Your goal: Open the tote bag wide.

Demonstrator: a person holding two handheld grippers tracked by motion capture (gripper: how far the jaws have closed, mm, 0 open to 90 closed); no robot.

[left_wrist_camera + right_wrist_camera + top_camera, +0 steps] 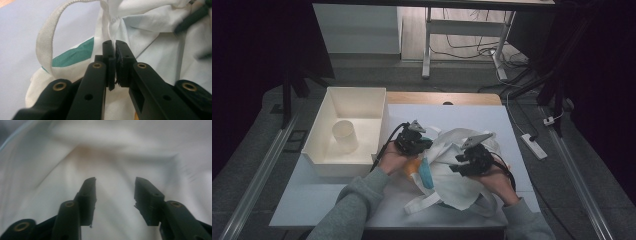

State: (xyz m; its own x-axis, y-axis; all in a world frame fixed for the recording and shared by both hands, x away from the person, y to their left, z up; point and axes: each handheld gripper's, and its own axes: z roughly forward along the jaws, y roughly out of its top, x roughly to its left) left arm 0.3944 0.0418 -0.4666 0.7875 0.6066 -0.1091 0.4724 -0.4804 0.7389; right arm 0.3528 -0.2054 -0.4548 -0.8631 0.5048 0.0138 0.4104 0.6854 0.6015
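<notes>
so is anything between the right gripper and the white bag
Nothing visible. The right gripper has its jaws apart with bare white bag cloth directly ahead of them, and the gap between the jaws is free. The left gripper is shut on the bag's cloth farther off.

We see the high view dim and soft, its sides falling to near black, with the white table (492, 120) the brightest patch. In the left gripper view the jaws are sharp, while the cloth bag (155, 50) goes hazy toward the upper right corner. The right gripper view is smeared with blur, its white cloth (112, 157) softly shadowed.
</notes>
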